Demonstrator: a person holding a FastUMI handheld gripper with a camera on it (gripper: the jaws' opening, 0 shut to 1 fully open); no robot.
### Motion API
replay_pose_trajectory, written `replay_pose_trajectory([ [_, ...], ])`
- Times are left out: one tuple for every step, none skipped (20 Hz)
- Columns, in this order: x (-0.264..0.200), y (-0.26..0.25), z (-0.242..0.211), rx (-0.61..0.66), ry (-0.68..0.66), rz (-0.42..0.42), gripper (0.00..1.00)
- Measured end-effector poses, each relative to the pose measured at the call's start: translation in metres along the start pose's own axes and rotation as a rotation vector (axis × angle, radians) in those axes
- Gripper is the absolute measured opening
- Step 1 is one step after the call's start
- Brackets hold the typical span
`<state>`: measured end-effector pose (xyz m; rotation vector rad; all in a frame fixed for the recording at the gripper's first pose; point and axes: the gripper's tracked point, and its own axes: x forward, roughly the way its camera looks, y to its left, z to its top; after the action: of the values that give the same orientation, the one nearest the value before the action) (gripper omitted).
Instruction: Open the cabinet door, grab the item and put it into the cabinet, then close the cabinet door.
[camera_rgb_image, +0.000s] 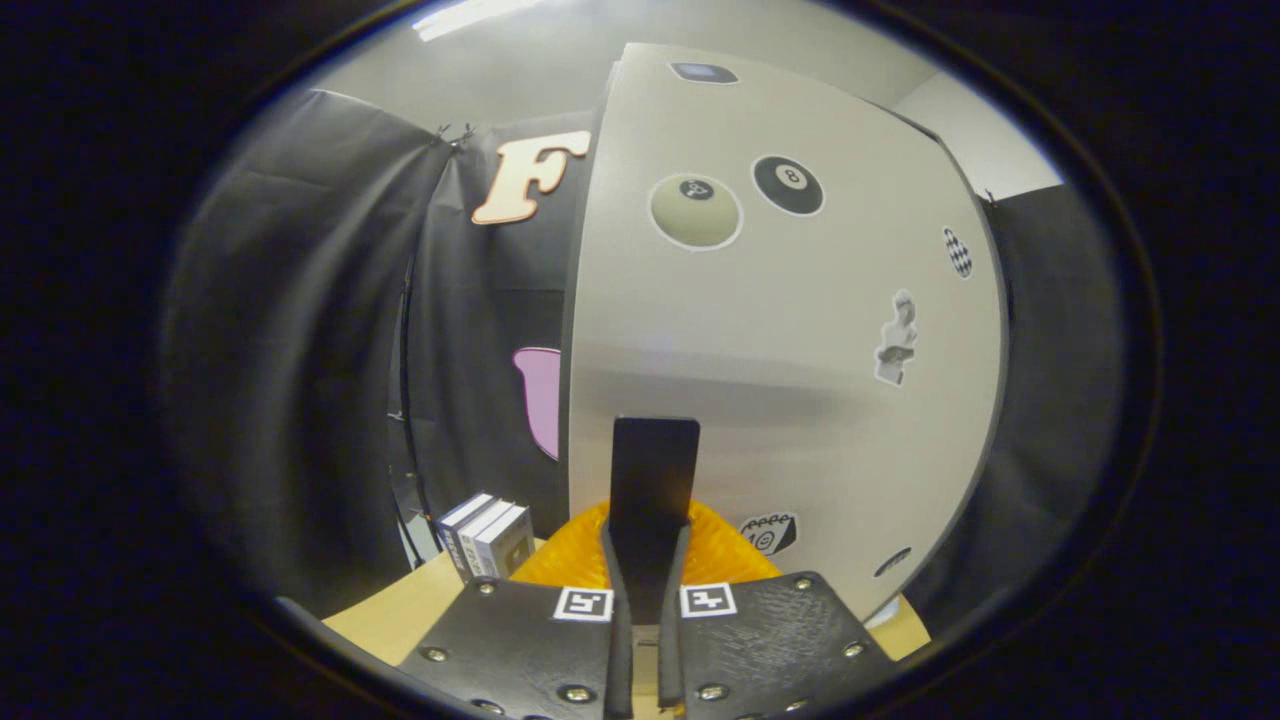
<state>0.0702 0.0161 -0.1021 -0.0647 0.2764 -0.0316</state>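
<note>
Jaws (646, 560) nearly closed, gripping nothing | pressed toward door (780, 330), likely pushing it shut | boxes (488, 535) at counter (400, 620) edge

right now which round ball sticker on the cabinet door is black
The black eight-ball sticker, right of the pale cream ball sticker on the white cabinet door. The tongs are shut.

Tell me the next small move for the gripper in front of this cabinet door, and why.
Probably swing the door on its hinge. The gripper has its fingers close together around the dark handle, apparently clamped on it, and the door fills the space just beyond. Whether it is opening or closing cannot be told. A small box stands beside the cabinet on the table.
</note>
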Motion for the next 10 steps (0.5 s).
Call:
replay_pose_trajectory([
  [-0.007, -0.002, 0.000, -0.007, -0.001, -0.005, 0.10],
  [-0.013, -0.005, -0.001, -0.006, -0.001, -0.010, 0.10],
  [-0.018, -0.008, -0.001, -0.004, 0.005, -0.016, 0.10],
  [-0.022, -0.010, -0.002, 0.002, 0.010, -0.020, 0.10],
  [-0.027, -0.012, -0.001, 0.008, 0.015, -0.022, 0.10],
  [-0.032, -0.015, -0.001, 0.010, 0.017, -0.025, 0.10],
  [-0.038, -0.017, -0.001, 0.007, 0.016, -0.030, 0.10],
  [-0.042, -0.020, -0.001, 0.003, 0.015, -0.036, 0.10],
  [-0.046, -0.022, -0.001, 0.000, 0.017, -0.042, 0.10],
  [-0.051, -0.024, -0.002, 0.002, 0.017, -0.047, 0.10],
])
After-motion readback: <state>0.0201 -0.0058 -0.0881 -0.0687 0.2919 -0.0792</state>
